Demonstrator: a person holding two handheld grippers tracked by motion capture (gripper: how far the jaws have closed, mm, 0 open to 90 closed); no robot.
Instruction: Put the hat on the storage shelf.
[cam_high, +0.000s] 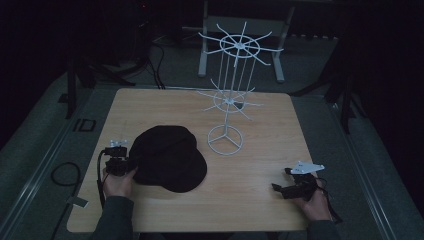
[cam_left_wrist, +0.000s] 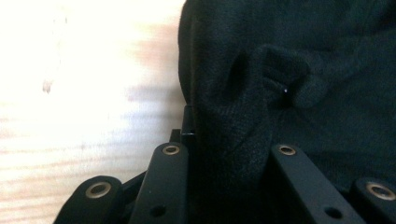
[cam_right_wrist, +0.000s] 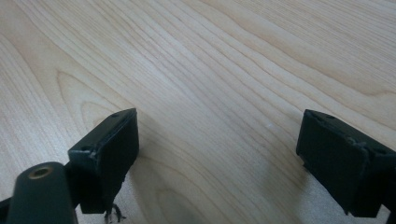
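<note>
black knit hat (cam_high: 167, 157) looks soft, light, floppy; my left gripper (cam_left_wrist: 229, 154) pinches its edge fabric, a good hold. right gripper (cam_right_wrist: 217, 158) apart, over bare table (cam_high: 260, 150).

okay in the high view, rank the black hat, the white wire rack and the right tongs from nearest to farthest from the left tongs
1. Black hat: right against the left tongs, which grip its edge.
2. White wire rack: mid-table, beyond the hat.
3. Right tongs: far right, near the front edge.
</note>
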